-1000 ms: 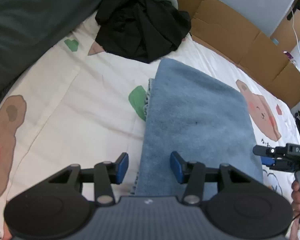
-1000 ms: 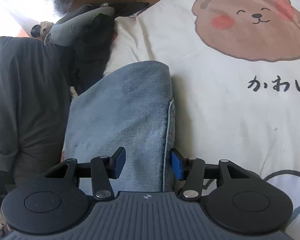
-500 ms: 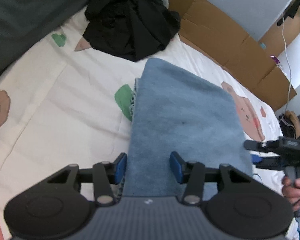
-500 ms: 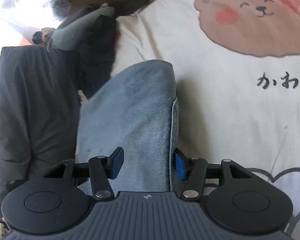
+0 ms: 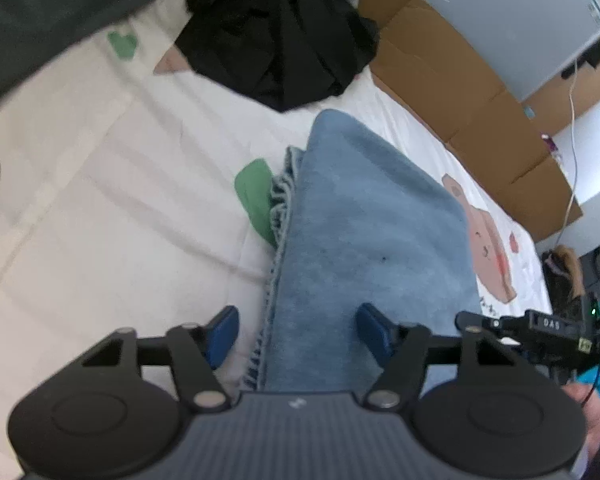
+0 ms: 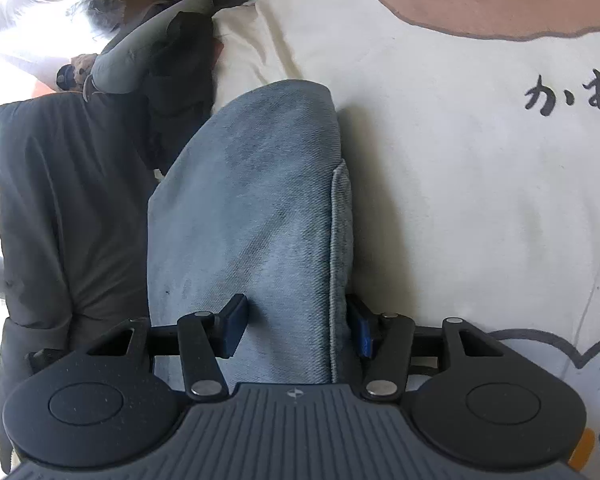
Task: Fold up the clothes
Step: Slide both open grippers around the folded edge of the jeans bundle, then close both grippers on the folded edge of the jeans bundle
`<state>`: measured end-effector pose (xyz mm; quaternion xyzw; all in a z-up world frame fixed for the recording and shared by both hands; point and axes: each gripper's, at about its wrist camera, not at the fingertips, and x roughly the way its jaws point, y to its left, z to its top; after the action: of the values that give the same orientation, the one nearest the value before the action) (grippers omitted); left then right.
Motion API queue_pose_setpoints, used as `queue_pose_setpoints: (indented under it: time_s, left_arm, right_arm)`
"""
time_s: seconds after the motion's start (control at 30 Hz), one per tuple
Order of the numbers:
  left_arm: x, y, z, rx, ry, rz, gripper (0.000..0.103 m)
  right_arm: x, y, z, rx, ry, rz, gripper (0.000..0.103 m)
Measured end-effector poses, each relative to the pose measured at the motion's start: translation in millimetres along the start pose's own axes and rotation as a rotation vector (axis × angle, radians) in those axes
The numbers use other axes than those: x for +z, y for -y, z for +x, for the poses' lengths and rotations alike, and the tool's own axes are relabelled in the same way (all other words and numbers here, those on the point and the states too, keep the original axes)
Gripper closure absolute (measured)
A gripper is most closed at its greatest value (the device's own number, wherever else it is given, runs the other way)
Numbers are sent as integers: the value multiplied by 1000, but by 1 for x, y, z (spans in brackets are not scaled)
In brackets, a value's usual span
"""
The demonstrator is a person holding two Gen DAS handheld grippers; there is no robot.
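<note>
Folded blue jeans, frayed hem seemingly leftward, between spread jaws of both grippers

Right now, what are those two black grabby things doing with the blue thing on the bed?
A person is folding clothes on a bear-print bedspread. The folded blue jeans lie flat, with a hand-held gripper at each side. The left hand-held gripper is open around their frayed edge; the right hand-held gripper is open around the seamed edge. Black clothes wait beyond.
</note>
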<state>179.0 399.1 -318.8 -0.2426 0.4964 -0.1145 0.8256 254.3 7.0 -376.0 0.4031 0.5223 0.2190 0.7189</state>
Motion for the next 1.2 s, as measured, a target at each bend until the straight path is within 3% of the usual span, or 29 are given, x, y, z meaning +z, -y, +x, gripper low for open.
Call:
queue_pose_setpoints:
  time_s: [0.13,0.3,0.6,0.77,1.2]
  left_arm:
    - [0,-2,6,-42,-19,-25,36]
    - [1,6,7,-26,-19,6,36]
    - [-10,28,6,11,8,50,36]
    - [-18,44,14,-15,-8,43,36]
    - [-50,119,72,-90,-24,1,36]
  right_arm:
    - [-3,-5,-10,0,11,0,76]
    - [-1,-23,-21,-9,11,-11,83]
    - [16,-40,-32,-49,-45,-58,83]
    - [32,-43,-52,-82,-78,-110,83]
    - [60,4,-134,-193,-119,-131,83]
